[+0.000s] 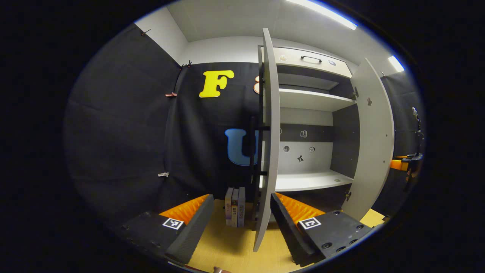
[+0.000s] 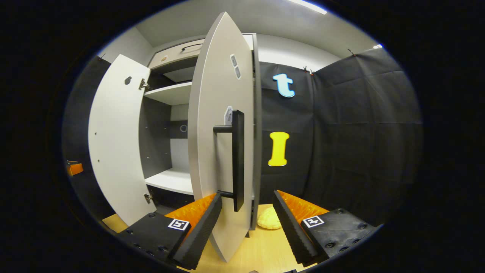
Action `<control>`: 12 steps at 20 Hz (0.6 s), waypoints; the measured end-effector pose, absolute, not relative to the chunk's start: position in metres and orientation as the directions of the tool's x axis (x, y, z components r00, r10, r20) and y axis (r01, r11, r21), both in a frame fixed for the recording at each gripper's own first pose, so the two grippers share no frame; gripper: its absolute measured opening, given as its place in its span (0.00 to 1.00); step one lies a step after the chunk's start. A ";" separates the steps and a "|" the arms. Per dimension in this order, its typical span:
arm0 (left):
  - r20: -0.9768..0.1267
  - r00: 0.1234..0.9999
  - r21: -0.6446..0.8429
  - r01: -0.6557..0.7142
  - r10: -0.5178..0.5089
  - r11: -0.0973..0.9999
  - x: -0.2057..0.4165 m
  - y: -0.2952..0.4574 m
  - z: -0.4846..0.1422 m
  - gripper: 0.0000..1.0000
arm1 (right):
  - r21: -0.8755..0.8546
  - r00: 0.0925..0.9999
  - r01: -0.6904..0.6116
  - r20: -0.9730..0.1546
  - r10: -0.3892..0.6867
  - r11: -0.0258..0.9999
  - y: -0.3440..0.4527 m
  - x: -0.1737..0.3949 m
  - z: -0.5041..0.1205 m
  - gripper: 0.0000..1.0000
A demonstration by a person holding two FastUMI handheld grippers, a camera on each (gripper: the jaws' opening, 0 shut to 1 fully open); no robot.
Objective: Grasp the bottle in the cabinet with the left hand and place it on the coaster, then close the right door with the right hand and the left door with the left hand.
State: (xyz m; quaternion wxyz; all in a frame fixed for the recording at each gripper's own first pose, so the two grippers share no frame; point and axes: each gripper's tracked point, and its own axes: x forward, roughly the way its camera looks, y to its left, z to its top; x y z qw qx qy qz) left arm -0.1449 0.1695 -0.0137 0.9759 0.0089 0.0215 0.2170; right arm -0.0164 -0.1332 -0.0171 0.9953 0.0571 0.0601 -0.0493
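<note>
The grey cabinet (image 1: pixel 314 100) stands with both doors swung out. In the left gripper view its left door (image 1: pixel 269 132) is seen edge-on, and its lower edge hangs between the spread fingers of my open left gripper (image 1: pixel 242 223). The right door (image 1: pixel 373 144) stands open farther right. In the right gripper view the right door (image 2: pixel 221 132) with its black bar handle (image 2: pixel 238 159) is close in front. My right gripper (image 2: pixel 246 223) is open, and the door's bottom edge passes between its fingers without being pressed. The left door (image 2: pixel 115 144) stands open beyond.
Three books (image 1: pixel 235 212) stand upright on the wooden tabletop (image 1: pixel 227 246) left of the cabinet. A pale yellow rounded object (image 2: pixel 269 219) lies on the table by the cabinet's right side. The other gripper (image 1: pixel 407 165) shows at the far right edge.
</note>
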 end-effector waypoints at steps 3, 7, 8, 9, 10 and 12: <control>-0.044 0.903 0.005 -0.427 0.426 0.904 -0.142 0.176 -0.017 0.95 | 0.184 0.990 -0.008 -0.139 0.034 0.983 -0.086 0.012 -0.028 0.93; -0.062 0.898 -0.010 -0.437 0.436 0.899 -0.137 0.190 -0.025 0.95 | 0.142 0.990 -0.037 -0.130 0.056 0.989 -0.063 0.019 -0.030 0.97; -0.063 0.896 -0.006 -0.441 0.440 0.898 -0.136 0.193 -0.025 0.95 | 0.130 0.990 -0.029 -0.132 0.047 0.991 -0.066 0.017 -0.030 0.97; -0.062 0.896 -0.004 -0.440 0.439 0.898 -0.133 0.196 -0.024 0.95 | 0.131 0.990 -0.020 -0.138 0.038 0.991 -0.069 0.016 -0.032 0.97; -0.059 0.899 -0.006 -0.436 0.435 0.900 -0.131 0.198 -0.024 0.95 | 0.141 0.988 -0.010 -0.149 0.032 0.990 -0.073 0.015 -0.034 0.97; -0.057 0.905 -0.014 -0.423 0.422 0.906 -0.122 0.202 -0.024 0.95 | 0.152 0.987 0.017 -0.162 0.007 0.988 -0.080 0.015 -0.040 0.97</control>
